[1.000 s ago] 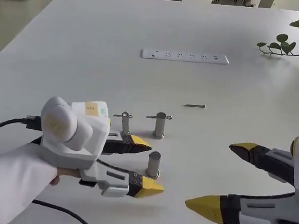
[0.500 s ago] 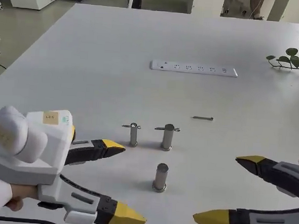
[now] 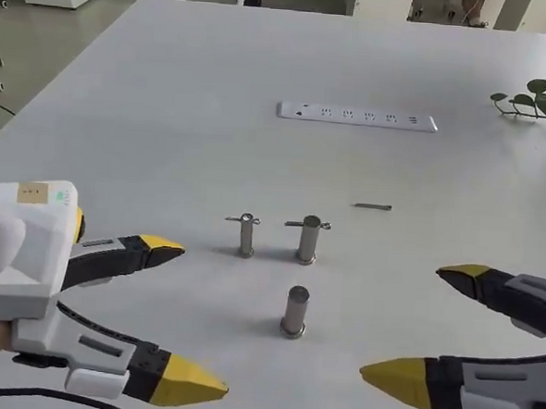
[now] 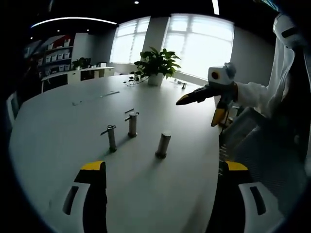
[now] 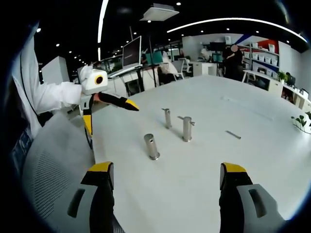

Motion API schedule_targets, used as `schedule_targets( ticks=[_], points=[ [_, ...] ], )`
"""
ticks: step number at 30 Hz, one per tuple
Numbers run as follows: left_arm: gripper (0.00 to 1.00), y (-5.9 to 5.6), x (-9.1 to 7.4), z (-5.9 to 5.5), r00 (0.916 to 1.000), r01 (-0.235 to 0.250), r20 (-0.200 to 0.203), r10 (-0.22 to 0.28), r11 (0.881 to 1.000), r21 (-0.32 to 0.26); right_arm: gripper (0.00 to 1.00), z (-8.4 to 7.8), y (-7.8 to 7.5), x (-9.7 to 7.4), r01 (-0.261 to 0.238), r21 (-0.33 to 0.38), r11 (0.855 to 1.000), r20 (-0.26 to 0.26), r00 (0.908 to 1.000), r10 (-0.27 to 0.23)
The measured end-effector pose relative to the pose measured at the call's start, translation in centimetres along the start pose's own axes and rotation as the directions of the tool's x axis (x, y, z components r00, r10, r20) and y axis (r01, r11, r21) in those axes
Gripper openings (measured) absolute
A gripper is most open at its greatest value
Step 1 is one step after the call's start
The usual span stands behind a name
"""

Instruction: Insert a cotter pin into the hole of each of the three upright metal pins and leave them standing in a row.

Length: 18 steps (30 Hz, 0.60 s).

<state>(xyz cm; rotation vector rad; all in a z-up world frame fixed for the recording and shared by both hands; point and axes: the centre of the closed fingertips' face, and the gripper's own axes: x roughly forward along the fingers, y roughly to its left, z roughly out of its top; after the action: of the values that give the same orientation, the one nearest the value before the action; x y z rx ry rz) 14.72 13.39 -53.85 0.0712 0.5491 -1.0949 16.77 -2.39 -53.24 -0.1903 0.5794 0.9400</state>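
Three upright metal pins stand on the white table. The two back pins (image 3: 247, 235) (image 3: 308, 241) each carry a cotter pin through the top. The front pin (image 3: 293, 311) (image 4: 163, 144) (image 5: 151, 146) has no cotter pin in it. A loose cotter pin (image 3: 372, 207) (image 5: 233, 134) lies flat to the right, behind the pins. My left gripper (image 3: 169, 314) (image 4: 160, 167) is open at the lower left, apart from the pins. My right gripper (image 3: 428, 321) (image 5: 167, 170) is open at the lower right, holding nothing.
A white power strip (image 3: 357, 116) lies across the far middle of the table. A trailing green plant (image 3: 534, 98) sits at the far right edge. Office desks and chairs stand beyond the table.
My left gripper has drawn back left and down, away from the front pin and the left back pin. The camera has shifted; the pins and loose cotter pin stay put.
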Motion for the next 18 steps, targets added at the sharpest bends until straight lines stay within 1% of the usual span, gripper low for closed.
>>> schedule_targets(
  ticks=[2, 4, 8, 11, 16, 18],
  points=[
    [0.99, 0.3, -0.3, -0.3, 0.9999, -0.015, -0.006, 0.015, 1.0, -0.009, 0.88, 0.1, -0.4, -0.1, 0.008, -0.007, 1.0, -0.004, 1.0, -0.008],
    [0.99, 0.8, -0.6, -0.5, 0.9991, -0.042, -0.007, 0.042, 0.999, -0.015, 0.87, 0.2, -0.8, -0.3, 0.026, -0.022, 0.999, -0.003, 0.9997, -0.026],
    [0.99, 1.3, -1.2, -0.4, 0.9975, -0.068, 0.015, 0.069, 0.997, -0.041, 0.87, 0.4, -1.2, -0.4, 0.026, -0.024, 0.999, -0.007, 0.9996, -0.026],
    [0.99, 1.4, -1.4, -0.5, 0.9969, -0.077, 0.014, 0.077, 0.996, -0.046, 0.87, 0.4, -1.4, -0.5, 0.024, -0.036, 0.999, -0.019, 0.9995, -0.025],
    [0.99, 1.5, -1.8, -0.7, 0.9956, -0.09, 0.021, 0.092, 0.994, -0.056, 0.86, 0.9, -1.7, -0.3, 0.009, -0.062, 0.998, -0.034, 0.9994, -0.011],
    [0.99, 1.5, -2.0, -0.8, 0.9953, -0.093, 0.02, 0.095, 0.994, -0.058, 0.85, 0.9, -1.6, -0.3, -0.021, -0.09, 0.996, -0.069, 0.9975, 0.015]
  ],
)
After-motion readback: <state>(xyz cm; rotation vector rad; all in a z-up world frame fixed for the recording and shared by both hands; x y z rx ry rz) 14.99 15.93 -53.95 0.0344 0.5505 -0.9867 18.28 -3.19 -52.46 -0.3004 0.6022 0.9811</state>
